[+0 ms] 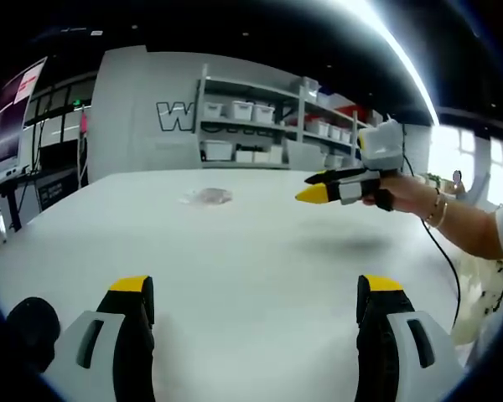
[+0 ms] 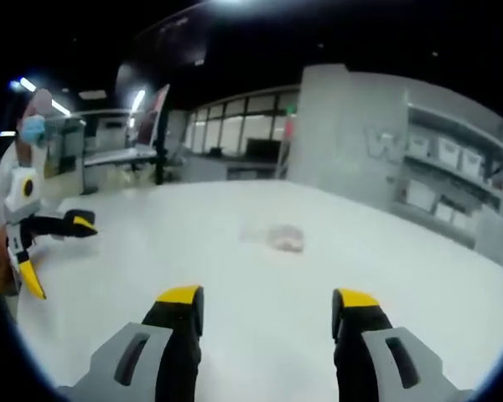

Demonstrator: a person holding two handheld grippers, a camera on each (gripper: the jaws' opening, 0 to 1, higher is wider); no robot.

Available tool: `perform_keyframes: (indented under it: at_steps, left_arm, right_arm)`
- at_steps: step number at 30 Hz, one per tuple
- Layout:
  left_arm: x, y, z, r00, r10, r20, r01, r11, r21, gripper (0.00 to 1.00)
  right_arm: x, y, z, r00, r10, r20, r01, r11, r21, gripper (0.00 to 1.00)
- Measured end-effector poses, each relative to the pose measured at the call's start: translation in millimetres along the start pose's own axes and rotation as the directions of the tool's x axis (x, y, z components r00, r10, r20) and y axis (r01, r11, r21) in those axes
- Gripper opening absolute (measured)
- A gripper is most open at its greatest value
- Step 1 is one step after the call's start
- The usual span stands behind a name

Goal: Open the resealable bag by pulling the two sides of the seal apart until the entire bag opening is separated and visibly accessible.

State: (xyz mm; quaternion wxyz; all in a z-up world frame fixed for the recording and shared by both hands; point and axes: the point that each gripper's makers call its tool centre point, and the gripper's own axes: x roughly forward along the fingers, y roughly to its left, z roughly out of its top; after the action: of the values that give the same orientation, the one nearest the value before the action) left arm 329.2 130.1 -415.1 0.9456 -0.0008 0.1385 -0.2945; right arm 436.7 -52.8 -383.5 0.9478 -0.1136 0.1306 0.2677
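White tabletop [image 1: 235, 251], broad and bare apart from one item, backed by shelving [image 1: 260, 117] with storage bins along the far wall. Left gripper view: left tool [image 1: 253, 314], jaws standing wide apart, nothing between them, low over the near part of the tabletop. Resealable bag [image 1: 208, 196], small, clear, lying flat well ahead of the jaws toward the far edge. Right tool [image 1: 335, 186] enters from the right, held in a person's hand [image 1: 407, 194], raised above the tabletop, short of the bag and beside it; its jaws look parted. Right gripper view: right tool [image 2: 268, 322], jaws apart and empty; the bag [image 2: 277, 237] lies ahead, slightly right of centre, untouched. Left tool [image 2: 42, 251] at the left margin, jaws spread. Step judged: approach, no grasp made, seal apparently unopened. Next move calls for each tool to reach one side of the seal and pinch it. Open room all round the bag; tabletop edges well clear.
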Motion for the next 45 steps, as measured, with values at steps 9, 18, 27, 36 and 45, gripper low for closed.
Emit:
perform_keyframes:
  at_steps: [9, 18, 27, 36, 45]
  left_arm:
    - [0, 0.2, -0.6, 1.0, -0.004, -0.004, 0.004, 1.0, -0.001, 0.99]
    - [1, 1.6, 0.1, 1.0, 0.0, -0.005, 0.0, 1.0, 0.0, 0.99]
    - [2, 0.8, 0.6, 1.0, 0.0, -0.007, 0.0, 1.0, 0.001, 0.99]
    - [2, 2.4, 1.5, 1.0, 0.004, -0.006, -0.004, 1.0, 0.003, 0.99]
    - [3, 3.5, -1.0, 1.0, 0.004, -0.014, -0.004, 1.0, 0.003, 0.99]
  right_arm:
    - [9, 4, 2.2, 1.0, 0.012, -0.002, -0.012, 1.0, -0.016, 0.6]
    - [21, -3, 1.9, 1.0, 0.014, -0.01, -0.015, 1.0, -0.017, 0.6]
    - [35, -9, 5.8, 1.0, 0.018, -0.019, -0.019, 0.999, -0.045, 0.58]
    - [49, -11, 12.1, 0.999, 0.024, -0.023, -0.025, 0.998, -0.059, 0.56]
    - [63, -7, 12.3, 0.999, 0.033, -0.035, -0.035, 0.997, -0.073, 0.55]
